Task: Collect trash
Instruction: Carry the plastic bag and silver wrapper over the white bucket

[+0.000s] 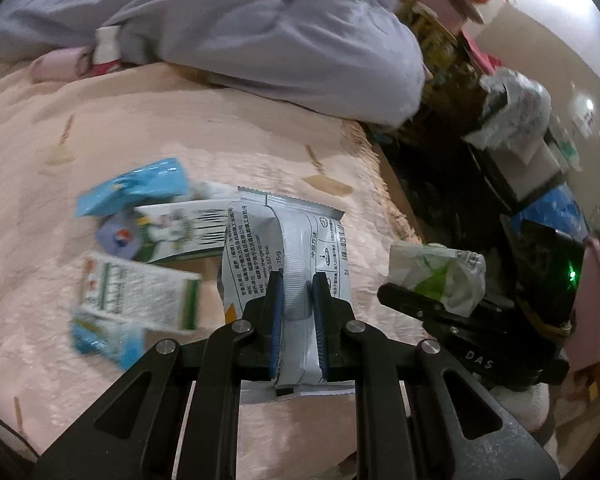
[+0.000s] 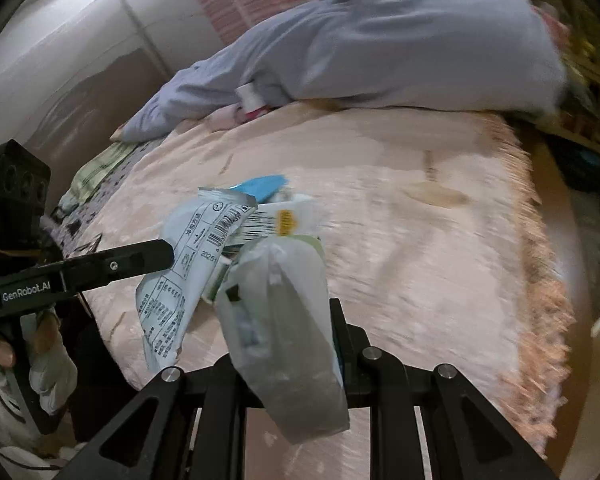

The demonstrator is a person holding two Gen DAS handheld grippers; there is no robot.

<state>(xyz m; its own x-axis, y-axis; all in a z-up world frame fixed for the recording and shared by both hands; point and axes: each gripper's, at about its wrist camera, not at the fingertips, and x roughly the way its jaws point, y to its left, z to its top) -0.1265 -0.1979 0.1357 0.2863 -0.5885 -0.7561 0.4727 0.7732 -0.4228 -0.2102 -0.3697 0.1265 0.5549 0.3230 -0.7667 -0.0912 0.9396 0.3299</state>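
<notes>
Item, left gripper [image 1: 296,304]: jaws pressed together on a silver-grey foil sachet [image 1: 288,248], pinched across its folded back seam near the lower end, the printed upper part standing free above the pads. Judged very light, thin and crinkly, slick on its face; the crimped seam and folded spine are the firmer places to take it, and a flat pinch there should hold without tearing. Item, right gripper [image 2: 292,320]: jaws nearly together on a white translucent plastic wrapper [image 2: 284,312] with green print, which drapes over and hides the pads; judged limp, weightless and prone to slip out if caught only by a loose edge, so a bunched fold is the better hold. Both pieces are held just above the bed, side by side. Beyond the left gripper's tips, to its left, loose on the pink bedspread [image 1: 160,128]: a blue packet [image 1: 136,184], a green-and-white carton [image 1: 180,228] and a second, flattened carton [image 1: 140,288], blurred, not yet collected; cartons judged stiffer, best taken by an edge. Farther off, a lilac quilt [image 1: 240,36]. To the left gripper's right, past the bed's edge, a dark bin lined with a white bag [image 1: 512,112], the likely destination.
</notes>
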